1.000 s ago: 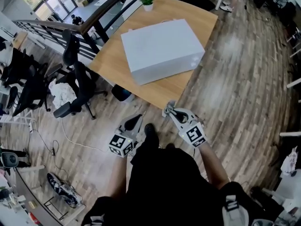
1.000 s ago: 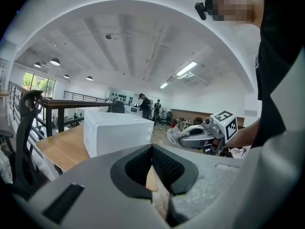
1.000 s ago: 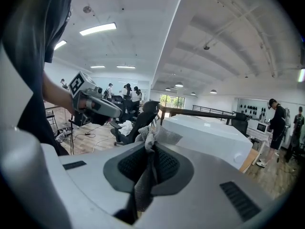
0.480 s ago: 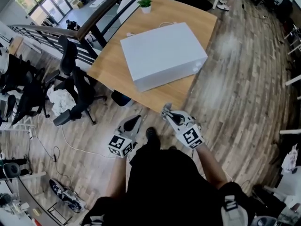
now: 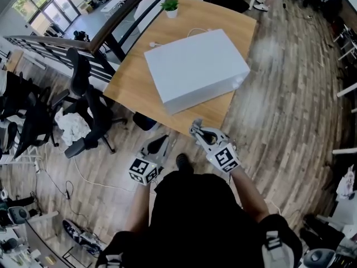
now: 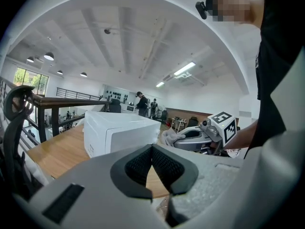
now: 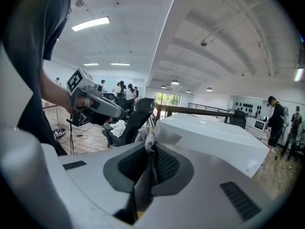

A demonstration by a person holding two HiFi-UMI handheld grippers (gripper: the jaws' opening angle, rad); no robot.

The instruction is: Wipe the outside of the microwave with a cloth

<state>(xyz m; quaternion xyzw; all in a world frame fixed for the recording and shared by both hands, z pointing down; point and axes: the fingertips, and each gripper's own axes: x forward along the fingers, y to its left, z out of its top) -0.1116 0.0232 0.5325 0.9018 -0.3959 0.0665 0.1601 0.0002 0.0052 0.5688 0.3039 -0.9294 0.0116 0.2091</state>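
Cloth [image 7: 148,134], crumpled grey, sits pinched in right gripper [image 7: 150,151] (left gripper [image 6: 151,149] closed, empty) near boxy white microwave [image 5: 195,66].

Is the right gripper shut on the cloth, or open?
Shut: the right gripper pinches the cloth, which bunches out beyond its tips.

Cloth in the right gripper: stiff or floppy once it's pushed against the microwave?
Likely floppy: the cloth bunches in loose folds above the right gripper's shut jaws, and a strip trails limp between them. Probably light: a thin pinch carries it. Pressed on the microwave, it would likely crumple rather than stay flat.
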